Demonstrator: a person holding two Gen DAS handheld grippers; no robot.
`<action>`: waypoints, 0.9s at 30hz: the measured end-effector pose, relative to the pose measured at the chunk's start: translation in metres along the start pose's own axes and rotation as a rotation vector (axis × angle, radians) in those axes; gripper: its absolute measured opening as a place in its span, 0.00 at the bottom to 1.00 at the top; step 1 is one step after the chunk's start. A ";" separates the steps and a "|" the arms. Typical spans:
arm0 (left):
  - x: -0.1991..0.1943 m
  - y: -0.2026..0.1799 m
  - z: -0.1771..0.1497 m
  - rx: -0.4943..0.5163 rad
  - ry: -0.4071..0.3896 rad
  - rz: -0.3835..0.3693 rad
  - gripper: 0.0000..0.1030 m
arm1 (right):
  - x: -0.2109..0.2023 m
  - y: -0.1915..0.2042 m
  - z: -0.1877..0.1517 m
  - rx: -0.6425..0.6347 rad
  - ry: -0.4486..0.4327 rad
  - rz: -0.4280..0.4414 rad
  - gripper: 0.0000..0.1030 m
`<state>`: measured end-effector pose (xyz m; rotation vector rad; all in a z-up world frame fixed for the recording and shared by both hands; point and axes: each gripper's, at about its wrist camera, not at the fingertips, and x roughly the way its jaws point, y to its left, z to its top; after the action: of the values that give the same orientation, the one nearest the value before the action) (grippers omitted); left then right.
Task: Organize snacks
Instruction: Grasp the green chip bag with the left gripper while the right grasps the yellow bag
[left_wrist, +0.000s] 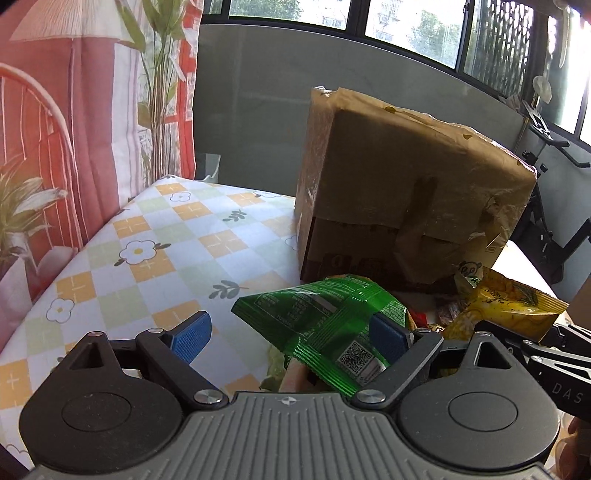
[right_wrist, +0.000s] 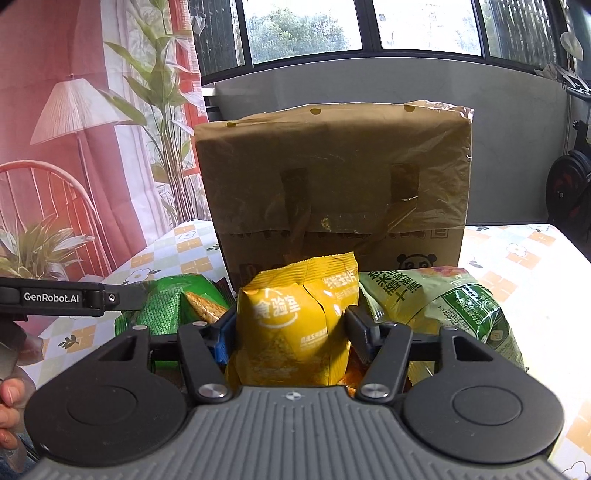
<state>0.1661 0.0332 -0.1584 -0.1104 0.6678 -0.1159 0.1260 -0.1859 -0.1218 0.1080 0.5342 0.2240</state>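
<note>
Right gripper (right_wrist: 290, 326) clamps the yellow snack bag (right_wrist: 295, 325) between both pads — left gripper (left_wrist: 291, 332) stands wide open, its right finger (left_wrist: 388, 338) touching the green packet (left_wrist: 325, 325).

Both grippers: black linkage arms, silver screws, blue ribbed pads (left_wrist: 192, 338), grey ridged housing (right_wrist: 295, 435), "GenRobot.AI" lettering (right_wrist: 51, 297).

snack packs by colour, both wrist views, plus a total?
Green: 1, green pack
Yellow: 1, yellow pack
Pale green: 1, pale pack
Total: 3 packs I can tell apart. Red-orange scraps under the pile are too hidden to count.
</note>
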 end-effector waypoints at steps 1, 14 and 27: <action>0.001 0.001 0.000 -0.033 0.016 -0.019 0.90 | 0.000 0.001 0.000 -0.003 -0.001 0.000 0.59; 0.037 0.016 -0.004 -0.402 0.115 -0.170 0.91 | -0.001 0.001 -0.002 -0.013 -0.011 0.002 0.59; 0.062 0.017 0.002 -0.394 0.096 -0.210 0.77 | -0.001 0.000 -0.002 -0.008 -0.009 0.004 0.58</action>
<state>0.2162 0.0418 -0.1972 -0.5573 0.7683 -0.1914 0.1240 -0.1859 -0.1234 0.1025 0.5244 0.2295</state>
